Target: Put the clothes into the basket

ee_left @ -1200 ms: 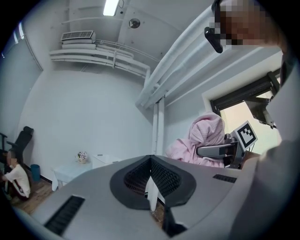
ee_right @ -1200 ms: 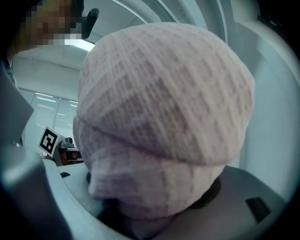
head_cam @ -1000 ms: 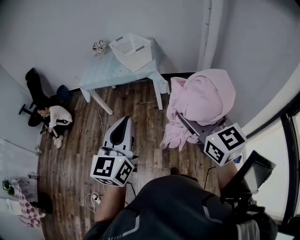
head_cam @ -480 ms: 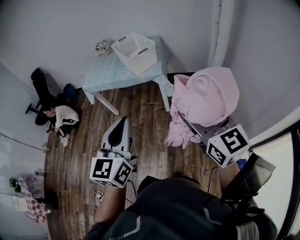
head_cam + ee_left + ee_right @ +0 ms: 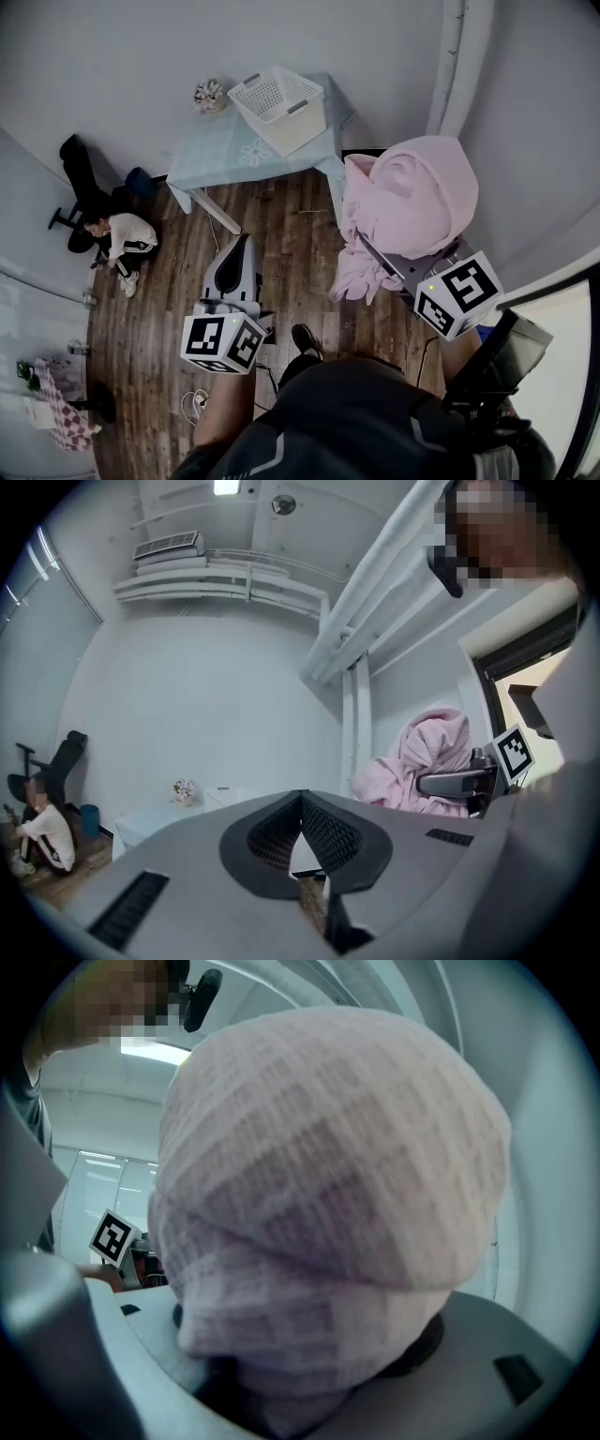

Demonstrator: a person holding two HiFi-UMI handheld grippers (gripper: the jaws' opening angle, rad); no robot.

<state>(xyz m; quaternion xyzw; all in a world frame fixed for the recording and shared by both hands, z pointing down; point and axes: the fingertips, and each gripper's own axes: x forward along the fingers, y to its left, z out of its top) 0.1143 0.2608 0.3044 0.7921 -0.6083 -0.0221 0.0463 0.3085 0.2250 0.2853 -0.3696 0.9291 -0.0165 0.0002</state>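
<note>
Head view shows the pink clothes (image 5: 412,202) clamped in the right gripper's (image 5: 380,255) jaws, well apart from the white basket (image 5: 305,122) on the table's (image 5: 220,150) far right corner, while the left gripper's (image 5: 246,244) jaws are closed, empty.

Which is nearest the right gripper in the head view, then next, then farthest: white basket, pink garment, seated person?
1. Pink garment, held in the right gripper.
2. White basket, on the table ahead.
3. Seated person, at the far left.
</note>
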